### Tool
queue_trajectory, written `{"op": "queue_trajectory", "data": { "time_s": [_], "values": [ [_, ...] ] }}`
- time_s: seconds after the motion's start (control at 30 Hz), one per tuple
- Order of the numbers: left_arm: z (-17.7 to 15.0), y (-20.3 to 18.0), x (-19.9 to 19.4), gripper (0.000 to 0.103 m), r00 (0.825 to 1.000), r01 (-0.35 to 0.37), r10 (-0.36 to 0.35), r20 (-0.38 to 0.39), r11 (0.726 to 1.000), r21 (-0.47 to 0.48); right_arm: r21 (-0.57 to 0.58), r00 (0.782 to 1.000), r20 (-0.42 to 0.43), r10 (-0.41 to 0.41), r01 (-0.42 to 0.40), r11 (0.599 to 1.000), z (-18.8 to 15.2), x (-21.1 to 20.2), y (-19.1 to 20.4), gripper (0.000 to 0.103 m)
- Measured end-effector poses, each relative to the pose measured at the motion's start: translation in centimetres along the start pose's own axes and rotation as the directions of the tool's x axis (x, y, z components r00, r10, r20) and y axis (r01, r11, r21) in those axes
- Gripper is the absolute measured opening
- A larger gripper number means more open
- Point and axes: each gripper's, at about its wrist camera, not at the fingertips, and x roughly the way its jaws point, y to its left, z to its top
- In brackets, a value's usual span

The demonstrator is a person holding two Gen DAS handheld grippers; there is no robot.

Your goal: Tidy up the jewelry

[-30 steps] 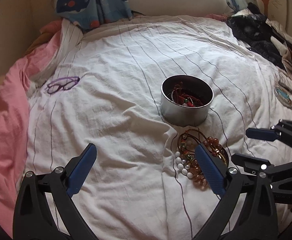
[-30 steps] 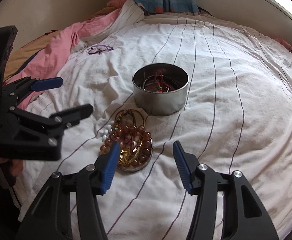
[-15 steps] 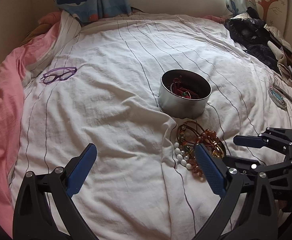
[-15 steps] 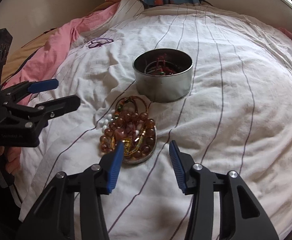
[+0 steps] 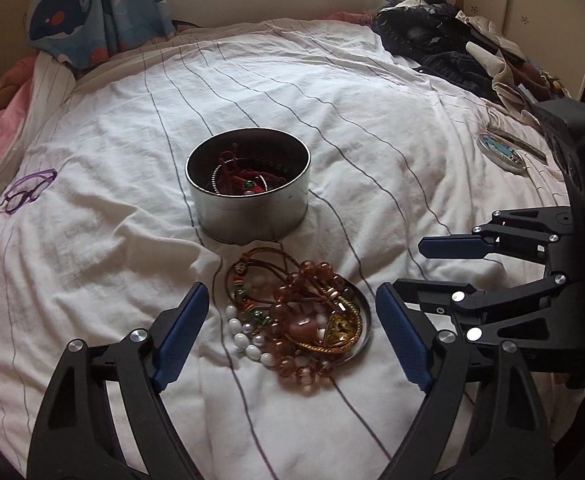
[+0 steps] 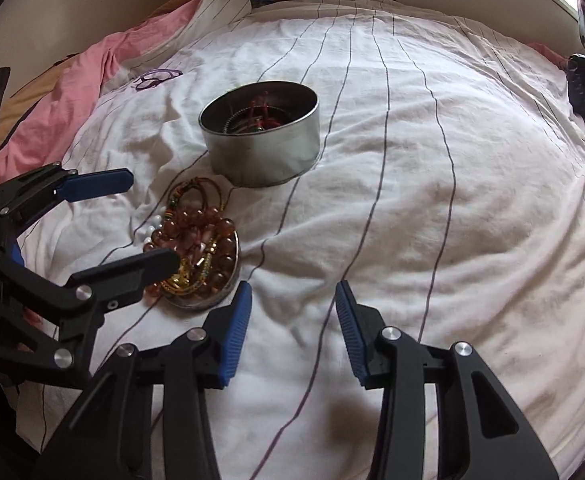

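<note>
Holding station over a striped white bedsheet [image 5: 372,128], two hand-held tools frame the work; the round metal tin [image 5: 248,196] serves as landmark for all entries.

- Metal tin: upright, lid off, standing on the sheet. Inside lie red cord pieces and a thin metal bangle, so it is evidently the collecting vessel.
- Shallow metal lid [image 5: 362,320]: flat on the sheet just in front of the tin, acting as a tray. It probably keeps loose pieces from sinking into the soft bedding.
- Jewelry pile [image 5: 304,316]: heaped on and spilling off the lid, in front of the tin. Amber bead bracelet, gold chain with heart pendant, brown cord loops, a string of white beads [image 5: 246,340] trailing onto the sheet on the side away from the right tool.
- Left gripper [image 5: 292,332]: jaws spread wide, empty, straddling the pile from the near side; judged to be lining up for a pick.
- Right gripper [image 6: 292,316]: jaws apart, narrower than the left, empty, over bare sheet beside the lid and in front of the tin, likely waiting clear of the left tool.
- Purple glasses [image 5: 28,190]: well apart from the tin, toward the pink blanket [image 6: 72,96].
- Round decorated disc [image 5: 502,152]: well apart on the tin's opposite side, near dark clothing [image 5: 432,36].

Risk, as judged: tangled cords may lift several pieces together.
</note>
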Motion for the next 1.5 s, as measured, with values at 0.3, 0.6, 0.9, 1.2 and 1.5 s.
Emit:
{"op": "queue_trajectory", "data": {
  "time_s": [0.3,0.6,0.9,1.2,1.5],
  "values": [
    [-0.4,1.0,2.1,0.019,0.996,0.033,-0.037,-0.081,0.998,-0.047,0.006,1.000,0.010,0.013,-0.013,1.000,0.0,-0.4,-0.2,0.044],
    [0.2,2.9,-2.4,0.010,0.992,0.123,-0.122,0.015,0.986,-0.112,0.001,0.999,0.022,0.047,-0.047,0.999,0.1,-0.6,0.6,0.045],
    [-1.1,9.0,-4.7,0.011,0.997,0.061,-0.045,0.059,0.950,-0.305,-0.041,0.996,0.030,0.088,-0.086,0.995,0.7,-0.2,3.2,0.045],
    [-1.4,11.2,-8.1,0.011,0.990,0.018,0.032,0.135,0.935,-0.353,-0.064,0.988,0.069,0.137,-0.132,0.989,2.4,0.5,6.0,0.045],
    [-2.5,13.6,-8.4,0.011,0.992,0.019,0.032,0.119,0.914,-0.405,-0.069,0.986,0.055,0.159,-0.155,0.986,3.8,2.9,8.5,0.047]
  ]
}}
